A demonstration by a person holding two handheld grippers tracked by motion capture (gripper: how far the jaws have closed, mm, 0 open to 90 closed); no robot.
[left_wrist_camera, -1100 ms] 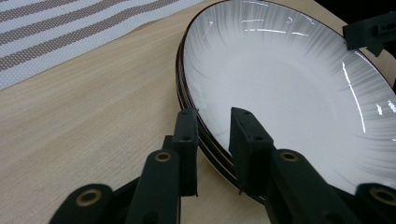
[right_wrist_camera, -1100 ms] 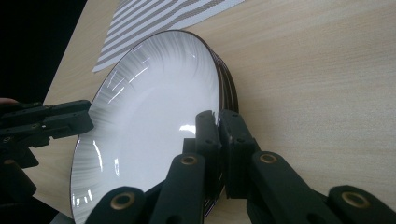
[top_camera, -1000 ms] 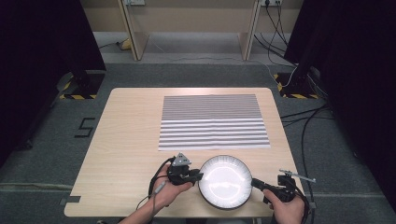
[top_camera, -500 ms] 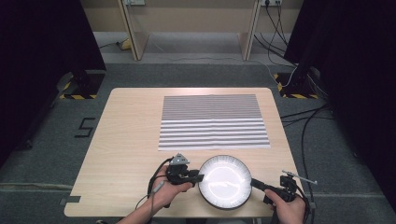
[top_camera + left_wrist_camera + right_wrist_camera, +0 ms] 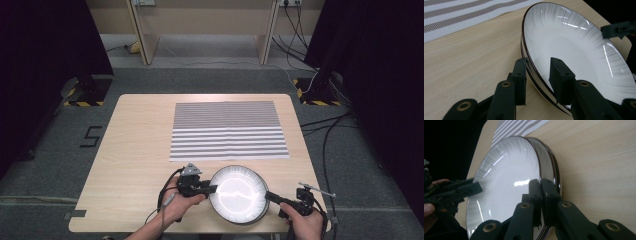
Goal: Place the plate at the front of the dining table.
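Currently the white plate point(image 5: 236, 194) sits at the near edge of the table point(image 5: 140, 150), just near of the striped mat point(image 5: 227, 131). Left gripper point(image 5: 538, 75): jaws straddle the left rim with a gap, having just narrowed slightly. Right gripper point(image 5: 540, 192): jaws clamped on the right rim.

A dark "5" point(image 5: 90, 136) is marked on the grey floor left of the table.

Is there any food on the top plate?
No, empty. The top plate shows only a bare, shiny white inside with ribbed edges in both gripper views.
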